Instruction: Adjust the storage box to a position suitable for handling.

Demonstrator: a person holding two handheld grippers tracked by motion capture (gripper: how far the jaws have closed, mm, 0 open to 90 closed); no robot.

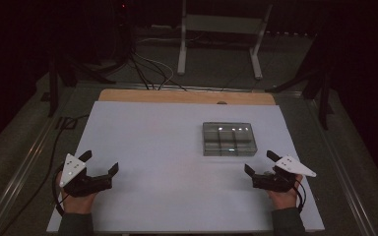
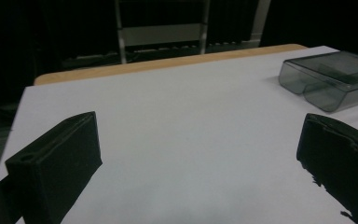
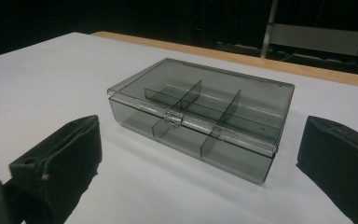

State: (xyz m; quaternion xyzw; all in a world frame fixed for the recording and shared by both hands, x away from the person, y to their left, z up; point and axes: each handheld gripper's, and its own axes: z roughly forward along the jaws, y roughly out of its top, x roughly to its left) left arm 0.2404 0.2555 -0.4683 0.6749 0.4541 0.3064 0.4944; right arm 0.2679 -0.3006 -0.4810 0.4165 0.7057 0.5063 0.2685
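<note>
A smoky clear plastic box (image 1: 228,138) with inner dividers and a latched lid rests flat on the white tabletop (image 1: 157,147), right of centre. My left gripper (image 1: 100,162) sits near the front left of the table, open, with nothing between its jaws. In the left gripper view its jaws (image 2: 198,135) frame bare white surface, and the box (image 2: 328,79) lies off to the far right. My right gripper (image 1: 260,162) rests at the front right, open and empty, a short way in front of the box. The right gripper view looks straight at the box (image 3: 200,112) and its front latch (image 3: 171,117).
A wooden strip (image 1: 187,97) runs along the table's far edge. Beyond it stand a grey metal frame (image 1: 220,24) and loose cables (image 1: 147,69) on the dark floor. A hand holds each gripper at the table's near edge.
</note>
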